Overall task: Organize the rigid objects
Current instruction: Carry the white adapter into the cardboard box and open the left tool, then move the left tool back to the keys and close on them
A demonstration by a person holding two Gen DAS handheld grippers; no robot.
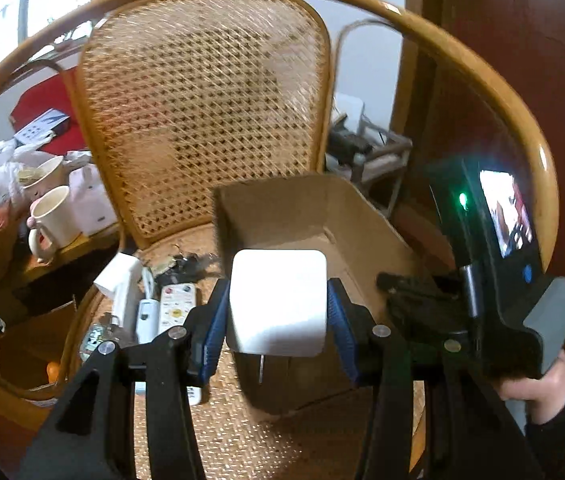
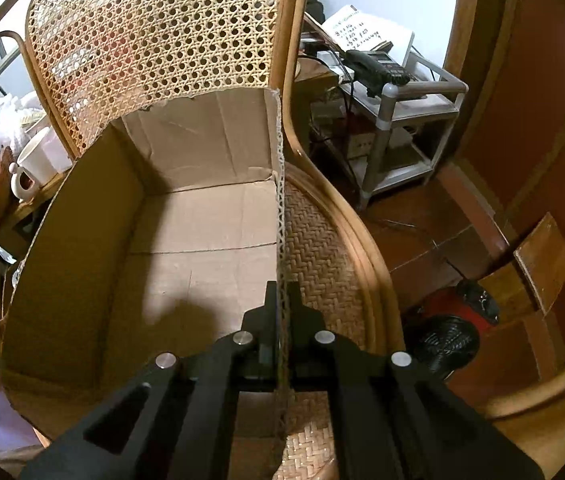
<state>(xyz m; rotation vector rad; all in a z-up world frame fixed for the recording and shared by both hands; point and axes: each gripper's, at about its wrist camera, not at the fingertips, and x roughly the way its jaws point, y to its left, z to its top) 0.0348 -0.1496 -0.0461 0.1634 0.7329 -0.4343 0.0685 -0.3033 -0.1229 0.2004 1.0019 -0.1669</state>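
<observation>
Tools level — left tool (image 1: 278,312) clamps white block (image 1: 278,300), right tool (image 2: 281,316) pinches box wall (image 2: 280,200).

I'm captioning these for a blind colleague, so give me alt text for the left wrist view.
The left tongs grip a white rounded block above an open cardboard box on a wicker chair. Remote controls lie on the seat to the left, and the right tongs hold the box's edge.

Cardboard box (image 2: 202,216) on chair seat (image 2: 322,248), remotes (image 1: 176,304) left of box
</observation>
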